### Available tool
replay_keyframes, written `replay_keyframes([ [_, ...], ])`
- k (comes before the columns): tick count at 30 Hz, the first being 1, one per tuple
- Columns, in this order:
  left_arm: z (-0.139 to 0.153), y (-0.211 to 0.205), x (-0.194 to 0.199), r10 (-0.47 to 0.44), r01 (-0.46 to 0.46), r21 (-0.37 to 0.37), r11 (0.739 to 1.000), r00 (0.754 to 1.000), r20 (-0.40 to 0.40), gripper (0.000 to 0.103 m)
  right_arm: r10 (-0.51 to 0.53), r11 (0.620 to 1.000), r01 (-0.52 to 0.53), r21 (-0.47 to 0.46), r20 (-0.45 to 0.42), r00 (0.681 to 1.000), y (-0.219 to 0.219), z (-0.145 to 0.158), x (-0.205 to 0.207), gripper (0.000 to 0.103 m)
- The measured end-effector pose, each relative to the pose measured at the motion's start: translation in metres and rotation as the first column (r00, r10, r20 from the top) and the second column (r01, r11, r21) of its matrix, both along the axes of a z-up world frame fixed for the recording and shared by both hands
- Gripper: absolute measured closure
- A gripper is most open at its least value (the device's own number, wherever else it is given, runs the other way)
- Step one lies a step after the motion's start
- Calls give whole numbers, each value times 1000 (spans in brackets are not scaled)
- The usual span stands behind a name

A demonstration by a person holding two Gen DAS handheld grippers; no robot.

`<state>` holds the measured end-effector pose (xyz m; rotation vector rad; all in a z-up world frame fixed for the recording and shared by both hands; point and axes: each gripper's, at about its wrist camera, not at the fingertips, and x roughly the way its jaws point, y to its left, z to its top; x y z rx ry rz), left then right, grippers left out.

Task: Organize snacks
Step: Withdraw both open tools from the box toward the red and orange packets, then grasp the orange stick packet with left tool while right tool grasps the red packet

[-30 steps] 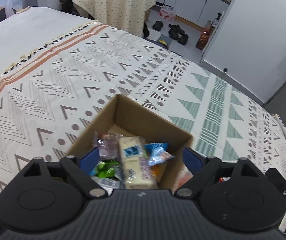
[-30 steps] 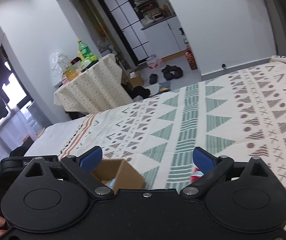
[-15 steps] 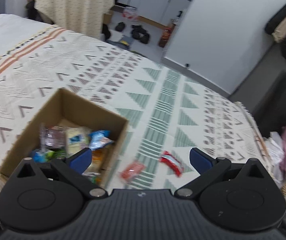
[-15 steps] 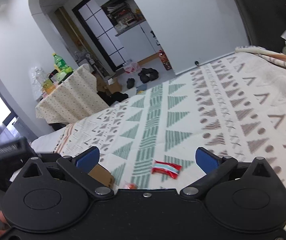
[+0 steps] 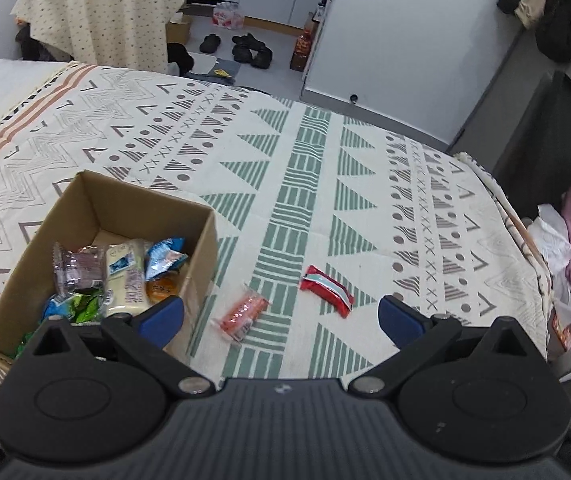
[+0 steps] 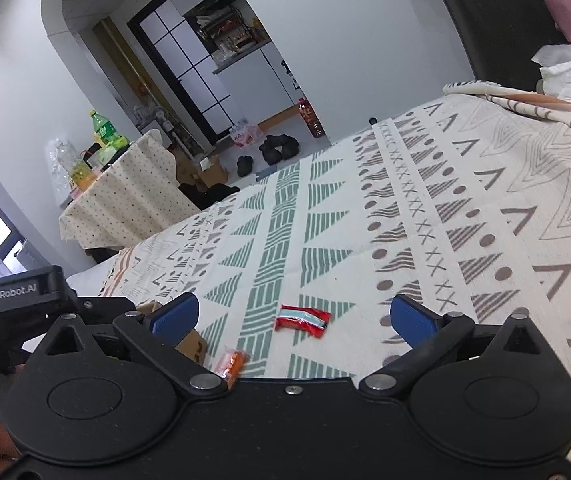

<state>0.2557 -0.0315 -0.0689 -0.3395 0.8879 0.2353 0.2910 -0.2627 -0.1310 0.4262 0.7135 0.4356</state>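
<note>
Two snacks lie loose on the bed (image 5: 365, 184), right of the cardboard box (image 5: 205, 248): an orange packet (image 5: 243, 312) nearest it, a red packet (image 5: 326, 290) farther right. Left hand-held gripper (image 5: 281, 314) and right hand-held gripper (image 6: 291, 316) gape wide, empty, apparently readied for pickup.

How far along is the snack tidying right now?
Mostly done: several packets already lie in the cardboard box. Nothing is in hand; the left tongs and right tongs are both open and empty. Left: the red packet and orange packet on the bedspread.
</note>
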Motion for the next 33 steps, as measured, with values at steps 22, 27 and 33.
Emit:
replay_keyframes([
  [22,-76,-10,43,-51,57,48,997,993,-108,44,18,998,-6,63,-187,982,-14,-47,36,20],
  [27,-95,-11,52,-51,63,74,995,988,-148,51,35,998,-22,61,-213,976,-10,-55,41,20],
  [33,-112,-13,64,-44,67,135,989,985,-168,53,49,997,-34,70,-241,969,-8,-62,47,20],
])
